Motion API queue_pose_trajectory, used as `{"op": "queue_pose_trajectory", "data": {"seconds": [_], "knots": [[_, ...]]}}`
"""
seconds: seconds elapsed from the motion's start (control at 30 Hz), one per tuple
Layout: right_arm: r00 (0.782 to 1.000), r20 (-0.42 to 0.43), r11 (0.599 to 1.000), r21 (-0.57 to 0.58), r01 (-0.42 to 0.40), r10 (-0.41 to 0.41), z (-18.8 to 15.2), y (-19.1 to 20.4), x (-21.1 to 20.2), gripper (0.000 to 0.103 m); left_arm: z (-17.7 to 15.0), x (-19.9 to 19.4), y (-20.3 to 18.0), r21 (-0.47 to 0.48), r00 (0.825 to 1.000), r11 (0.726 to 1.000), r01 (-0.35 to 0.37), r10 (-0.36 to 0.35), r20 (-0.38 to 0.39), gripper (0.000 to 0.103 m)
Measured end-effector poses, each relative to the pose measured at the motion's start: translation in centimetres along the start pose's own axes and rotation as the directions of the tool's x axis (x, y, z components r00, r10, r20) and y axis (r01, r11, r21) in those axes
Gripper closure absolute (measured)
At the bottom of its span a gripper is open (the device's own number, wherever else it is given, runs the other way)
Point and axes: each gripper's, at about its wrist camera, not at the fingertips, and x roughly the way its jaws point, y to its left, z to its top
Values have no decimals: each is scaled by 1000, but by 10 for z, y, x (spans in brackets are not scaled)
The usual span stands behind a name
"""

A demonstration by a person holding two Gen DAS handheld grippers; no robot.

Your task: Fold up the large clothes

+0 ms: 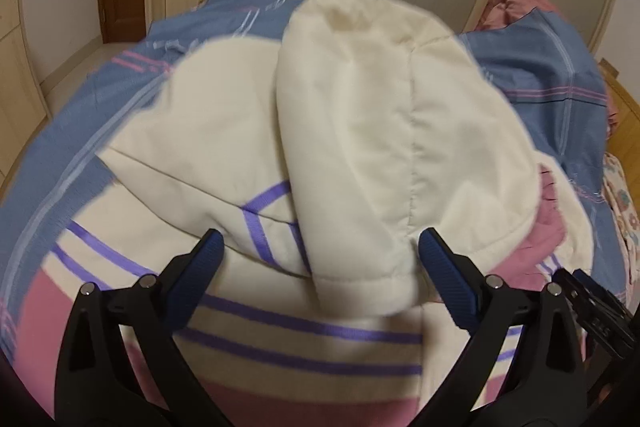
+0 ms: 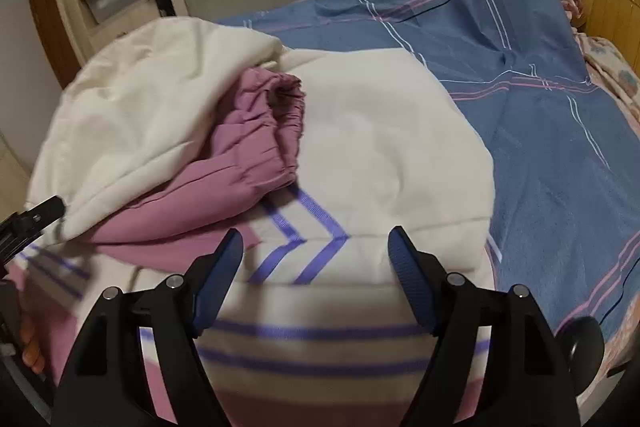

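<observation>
Jacket (image 1: 224,131), cream with purple stripes and pink panels, lies across the blue bedspread (image 2: 540,107) toward the bed's foot edge. Both the left gripper (image 1: 316,259) and the right gripper (image 2: 316,255) stand wide open, holding nothing. The puffy padding may spring a fold open again, and the loose sleeve could slide off. Only the right view shows the pink cuff (image 2: 280,115); the left view alone shows the hood (image 1: 360,107) mounded on the body.
</observation>
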Motion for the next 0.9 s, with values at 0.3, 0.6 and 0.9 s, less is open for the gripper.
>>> {"op": "queue_pose_trajectory", "data": {"seconds": [0.3,0.6,0.9], "knots": [[988,-115,974,-214,72,-99,-90,24,-27,18,-91,-57,36,80,983,987,-141,149,-110,6],[971,-238,978,-208,-16,-35,-158,8,-63,4,-170,-113,51,212,957,951,-224,256,-135,5],[980,-178,987,-119,-108,86,-193,-46,-134,2,-188,-209,109,88,975,972,-219,222,-19,5]]}}
